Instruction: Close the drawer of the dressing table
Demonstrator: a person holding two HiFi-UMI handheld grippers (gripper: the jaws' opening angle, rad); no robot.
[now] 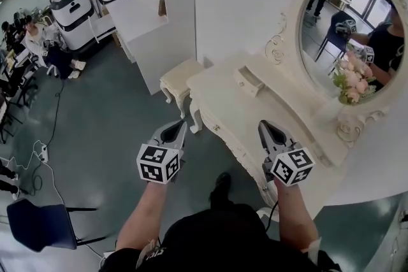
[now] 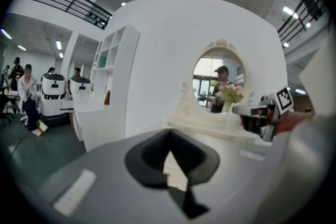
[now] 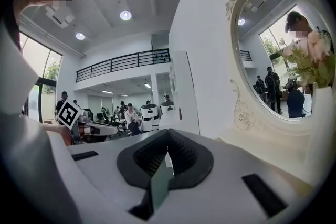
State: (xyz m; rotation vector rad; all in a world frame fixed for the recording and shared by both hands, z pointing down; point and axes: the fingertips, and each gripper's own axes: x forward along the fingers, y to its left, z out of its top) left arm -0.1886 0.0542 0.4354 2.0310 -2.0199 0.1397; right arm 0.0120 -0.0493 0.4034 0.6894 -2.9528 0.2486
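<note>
The cream dressing table (image 1: 223, 108) with its oval mirror (image 1: 347, 22) stands against the white wall, ahead and to the right. A small drawer (image 1: 248, 81) in its raised back shelf sticks out a little. My left gripper (image 1: 180, 126) hovers shut over the floor just left of the table's front edge, holding nothing. My right gripper (image 1: 264, 127) is shut and empty above the tabletop's near end. In the left gripper view the jaws (image 2: 170, 138) meet, pointing at the table (image 2: 210, 123). In the right gripper view the jaws (image 3: 168, 135) are also together.
A cream stool (image 1: 180, 79) stands at the table's far left end. Pink flowers in a white vase (image 1: 352, 85) sit by the mirror. A white shelf unit (image 1: 146, 3) is behind the stool. A blue chair (image 1: 38, 223) and several people are off to the left.
</note>
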